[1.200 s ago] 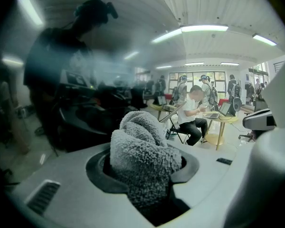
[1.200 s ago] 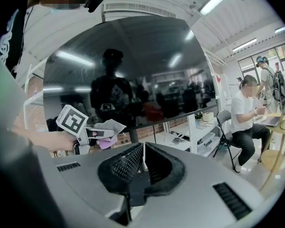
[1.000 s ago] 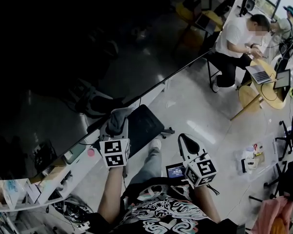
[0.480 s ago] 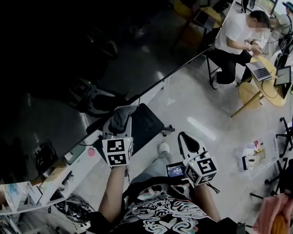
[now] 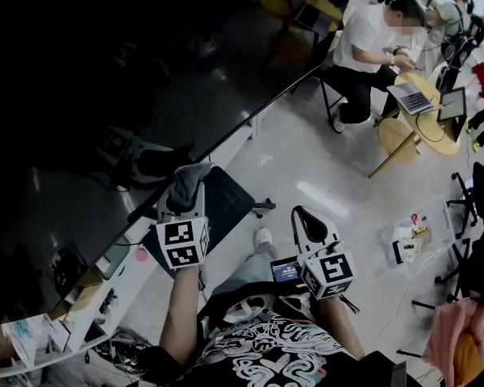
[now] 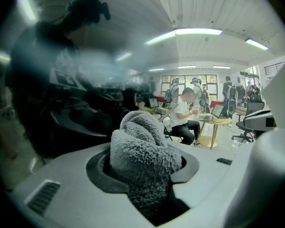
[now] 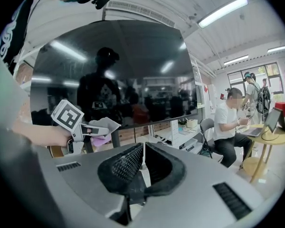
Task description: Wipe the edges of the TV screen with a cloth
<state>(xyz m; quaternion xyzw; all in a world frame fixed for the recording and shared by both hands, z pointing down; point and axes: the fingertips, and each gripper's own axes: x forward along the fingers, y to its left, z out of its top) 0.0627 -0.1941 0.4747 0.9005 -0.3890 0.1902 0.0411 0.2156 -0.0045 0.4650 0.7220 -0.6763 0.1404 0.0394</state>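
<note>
The TV screen (image 5: 89, 103) is a large dark panel filling the upper left of the head view; its lower edge runs diagonally down to the left. My left gripper (image 5: 185, 190) is shut on a grey fluffy cloth (image 5: 187, 177), which sits right at that lower edge. In the left gripper view the cloth (image 6: 145, 158) bulges out between the jaws, with the dark screen (image 6: 57, 99) close on the left. My right gripper (image 5: 304, 216) hangs apart to the right, shut and empty. The right gripper view shows the whole screen (image 7: 114, 75), the left gripper (image 7: 96, 127) and my right gripper's (image 7: 143, 147) jaws together.
A white shelf unit (image 5: 105, 285) with small items stands under the TV. A black office chair (image 5: 226, 204) is just beyond the left gripper. A person (image 5: 363, 47) sits at a round table (image 5: 423, 107) with a laptop. Some items lie on the floor (image 5: 407, 236).
The head view has shifted so the room slides up and left. The left gripper keeps the cloth at the TV's lower edge; the right gripper has hardly moved.
</note>
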